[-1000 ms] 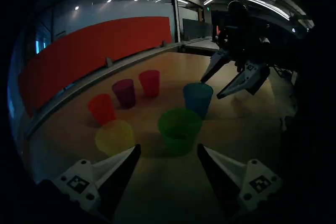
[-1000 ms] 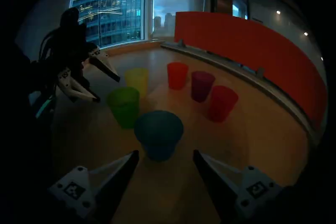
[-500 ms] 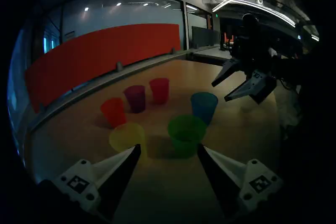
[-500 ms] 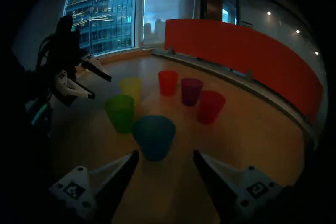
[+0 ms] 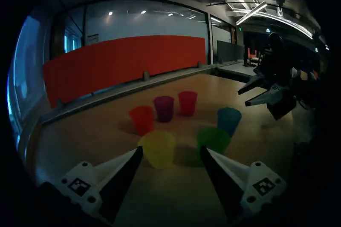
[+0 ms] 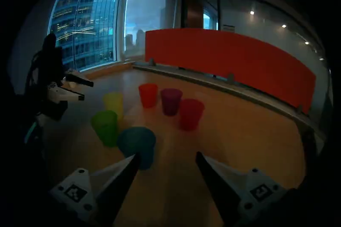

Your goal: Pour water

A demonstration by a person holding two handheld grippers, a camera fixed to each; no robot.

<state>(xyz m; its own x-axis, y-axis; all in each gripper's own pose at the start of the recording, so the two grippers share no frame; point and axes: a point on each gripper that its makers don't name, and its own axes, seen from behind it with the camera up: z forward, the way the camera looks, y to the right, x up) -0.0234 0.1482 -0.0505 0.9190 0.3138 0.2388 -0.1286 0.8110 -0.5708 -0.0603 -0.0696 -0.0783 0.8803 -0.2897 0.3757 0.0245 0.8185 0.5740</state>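
Several plastic cups stand in a cluster on a wooden table [image 5: 106, 133]. In the left gripper view the yellow cup [image 5: 158, 148] and green cup [image 5: 213, 140] are nearest, with the orange [image 5: 142, 119], purple [image 5: 164, 108], red [image 5: 187, 102] and blue [image 5: 229, 120] cups behind. My left gripper [image 5: 169, 155] is open, just short of the yellow cup. In the right gripper view my right gripper [image 6: 167, 161] is open near the blue cup [image 6: 137, 145], beside the green cup [image 6: 104, 127]. Each gripper appears in the other's view: right gripper [image 5: 250, 97], left gripper [image 6: 82, 90].
A long red panel [image 5: 128, 63] runs along the table's far edge, with glass walls behind it. Large windows [image 6: 85, 27] show city buildings. A dark figure [image 6: 47, 69] holds the left gripper at the table's left side.
Both grippers have drawn back from the cups, which now look smaller and farther. The left gripper view has swung so the yellow cup sits between its fingers instead of the green one.
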